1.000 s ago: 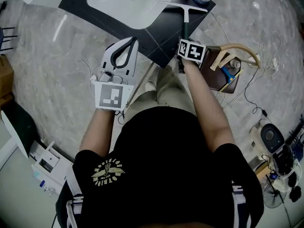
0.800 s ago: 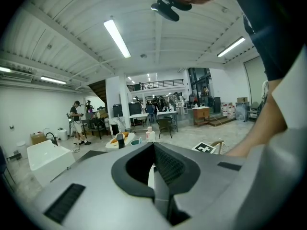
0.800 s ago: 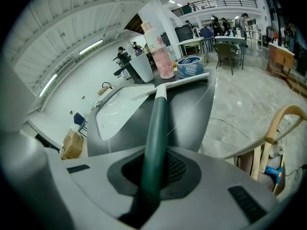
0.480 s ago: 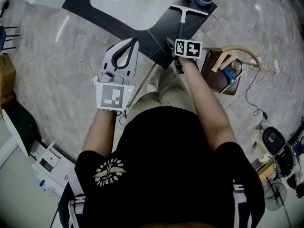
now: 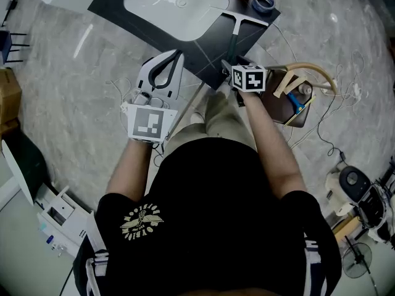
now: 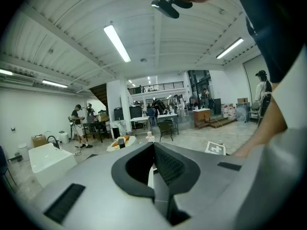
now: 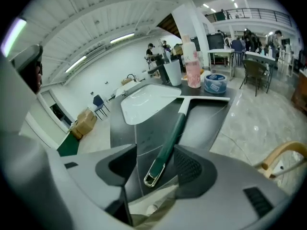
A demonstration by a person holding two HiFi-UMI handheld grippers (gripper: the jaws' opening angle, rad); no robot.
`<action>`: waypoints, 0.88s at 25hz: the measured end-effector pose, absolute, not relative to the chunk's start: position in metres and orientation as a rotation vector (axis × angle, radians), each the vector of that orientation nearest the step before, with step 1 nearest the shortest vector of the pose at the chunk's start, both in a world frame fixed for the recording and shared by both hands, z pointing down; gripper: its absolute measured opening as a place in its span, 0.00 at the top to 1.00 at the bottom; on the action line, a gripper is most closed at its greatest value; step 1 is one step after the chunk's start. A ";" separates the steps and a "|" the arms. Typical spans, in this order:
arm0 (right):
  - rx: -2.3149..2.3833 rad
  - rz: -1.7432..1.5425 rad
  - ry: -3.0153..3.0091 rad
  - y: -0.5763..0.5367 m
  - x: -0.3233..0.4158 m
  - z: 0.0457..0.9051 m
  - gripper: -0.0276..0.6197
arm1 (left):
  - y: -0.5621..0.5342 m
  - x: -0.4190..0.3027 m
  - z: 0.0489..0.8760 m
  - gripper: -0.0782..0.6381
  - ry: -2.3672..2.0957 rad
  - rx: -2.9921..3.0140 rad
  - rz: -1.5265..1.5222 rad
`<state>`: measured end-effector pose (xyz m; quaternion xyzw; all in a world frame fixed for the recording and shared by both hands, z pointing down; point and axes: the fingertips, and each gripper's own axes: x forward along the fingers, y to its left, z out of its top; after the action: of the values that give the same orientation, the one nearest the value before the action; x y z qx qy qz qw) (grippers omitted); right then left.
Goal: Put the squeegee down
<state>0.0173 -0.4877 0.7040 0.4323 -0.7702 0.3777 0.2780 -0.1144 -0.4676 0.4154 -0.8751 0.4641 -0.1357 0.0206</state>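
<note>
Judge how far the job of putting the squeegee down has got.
Done: the squeegee lies on the dark counter. In hand: the jaws of the right gripper have just been opening and stand apart on either side of the handle's end. Remaining: draw that gripper clear. The left gripper is shut and empty.

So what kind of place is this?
Most likely a big open workshop or lab hall: strip lights on a high ceiling, work tables with people, and a sink on a lone dark counter.
</note>
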 end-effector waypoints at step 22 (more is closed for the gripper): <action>1.420 0.271 -2.432 -0.431 0.048 0.452 0.91 | -0.410 -0.117 0.372 0.86 1.432 -2.719 -0.364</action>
<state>0.0482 -0.4314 0.4520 0.4959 -0.8491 0.0947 0.1555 -0.1171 -0.4101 0.3723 -0.8784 0.4626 -0.1177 0.0236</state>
